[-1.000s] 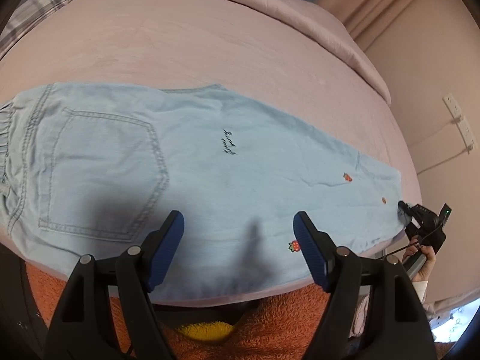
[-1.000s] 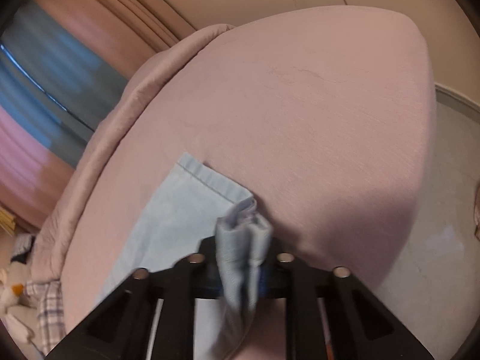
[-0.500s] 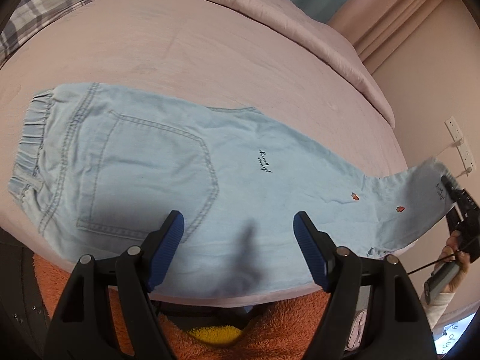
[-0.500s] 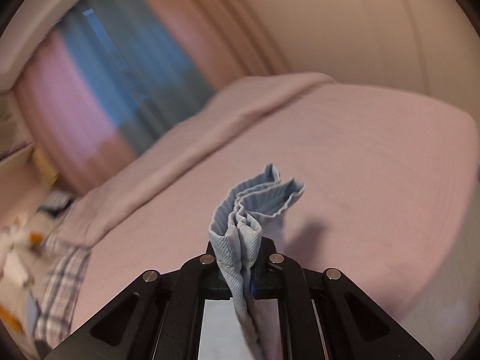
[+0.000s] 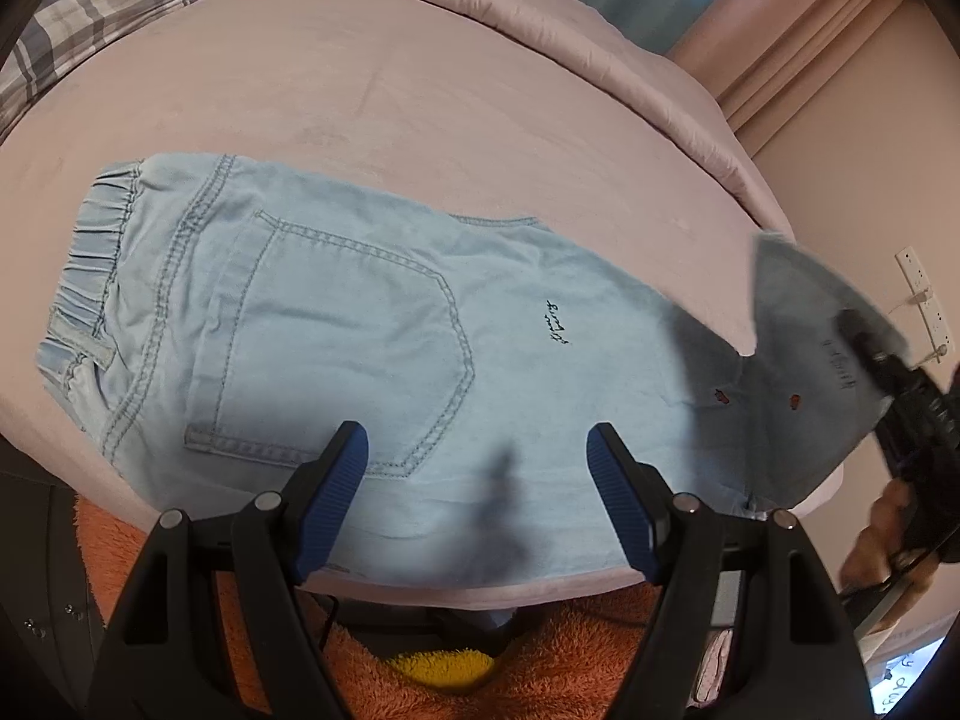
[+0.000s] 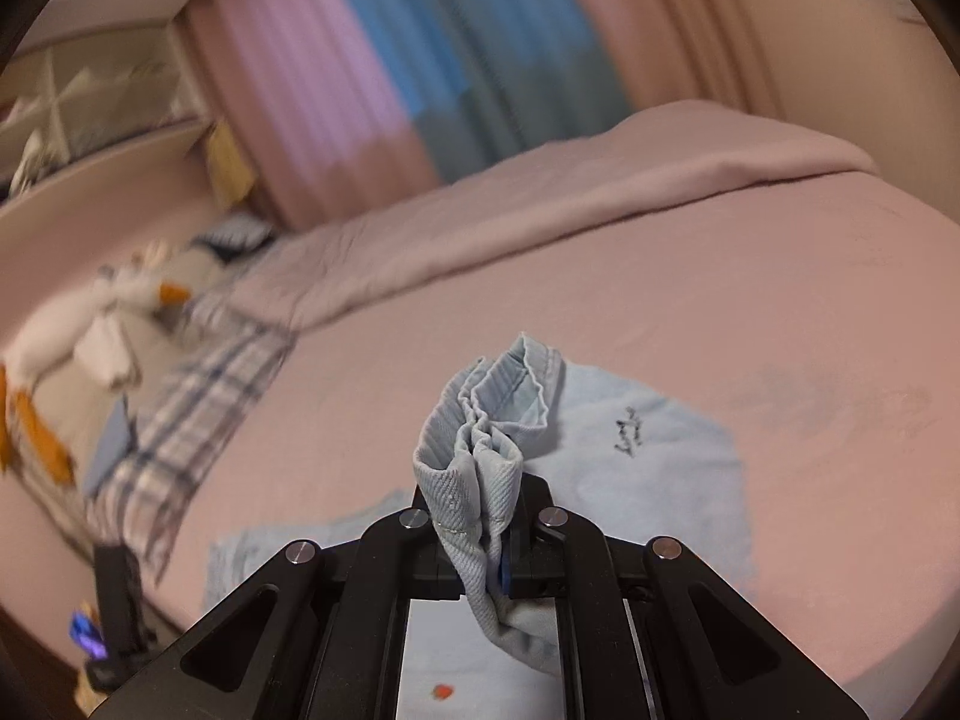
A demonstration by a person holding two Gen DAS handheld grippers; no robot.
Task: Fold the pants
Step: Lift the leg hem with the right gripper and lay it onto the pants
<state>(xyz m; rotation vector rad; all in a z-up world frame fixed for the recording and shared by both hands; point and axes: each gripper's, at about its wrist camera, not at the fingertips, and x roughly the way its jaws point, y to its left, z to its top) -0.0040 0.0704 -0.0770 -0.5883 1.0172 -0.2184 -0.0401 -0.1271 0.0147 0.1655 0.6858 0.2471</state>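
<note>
Showing illegible script, pants [image 5: 336, 324]

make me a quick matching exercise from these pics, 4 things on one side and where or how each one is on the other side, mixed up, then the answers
Things:
1. left gripper
2. right gripper
3. elastic waistband
4. plaid pillow

States or places:
A. lying flat on the pink bed cover
B. shut on the bunched pant hem
C. at the far corner of the bed
D. open, nothing between its blue pads

Pairs: 1-D, 2-B, 3-A, 4-C
</note>
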